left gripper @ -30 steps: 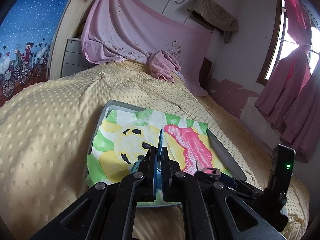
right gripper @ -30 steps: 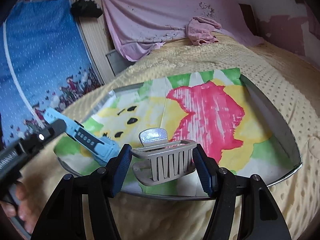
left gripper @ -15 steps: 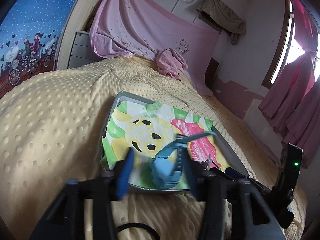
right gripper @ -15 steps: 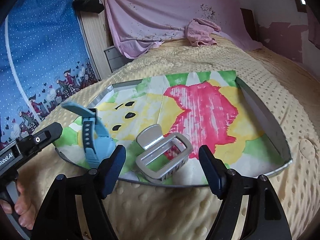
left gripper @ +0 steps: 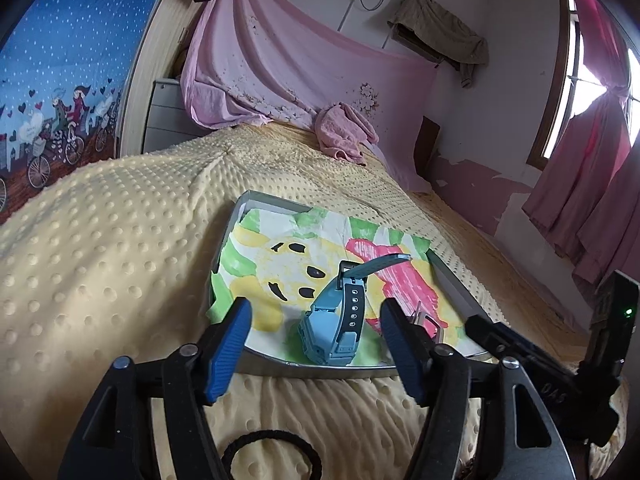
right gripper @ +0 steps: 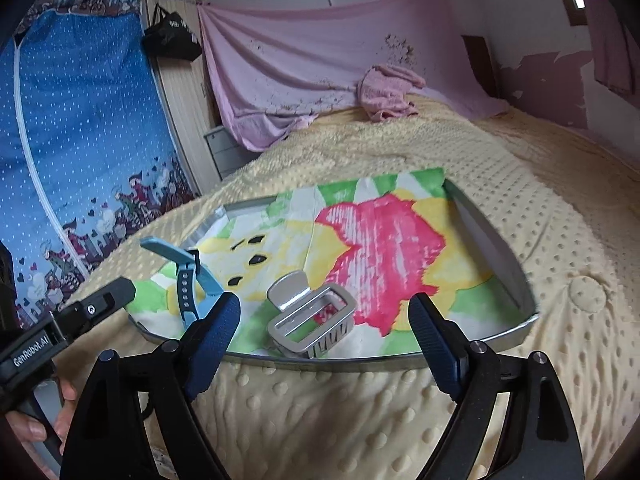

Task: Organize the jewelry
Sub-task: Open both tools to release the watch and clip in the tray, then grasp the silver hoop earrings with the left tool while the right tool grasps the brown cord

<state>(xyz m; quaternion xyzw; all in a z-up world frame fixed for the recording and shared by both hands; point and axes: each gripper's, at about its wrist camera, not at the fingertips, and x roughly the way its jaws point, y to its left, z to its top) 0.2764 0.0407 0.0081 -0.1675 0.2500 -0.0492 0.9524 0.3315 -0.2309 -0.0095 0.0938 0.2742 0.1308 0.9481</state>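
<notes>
While both tools stood spread and empty, the blue watch (left gripper: 338, 320) lay just ahead of the left gripper (left gripper: 316, 334) and the silver hair claw (right gripper: 312, 320) ahead of the right gripper (right gripper: 328, 330), both on the tray (right gripper: 496, 248).

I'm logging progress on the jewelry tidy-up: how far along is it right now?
Done: the blue watch and the silver hair claw clip lie in the metal tray on its colourful paper liner. In hand: nothing; the left gripper and right gripper have open, empty jaws. Left: a black hair tie lies on the blanket.
</notes>
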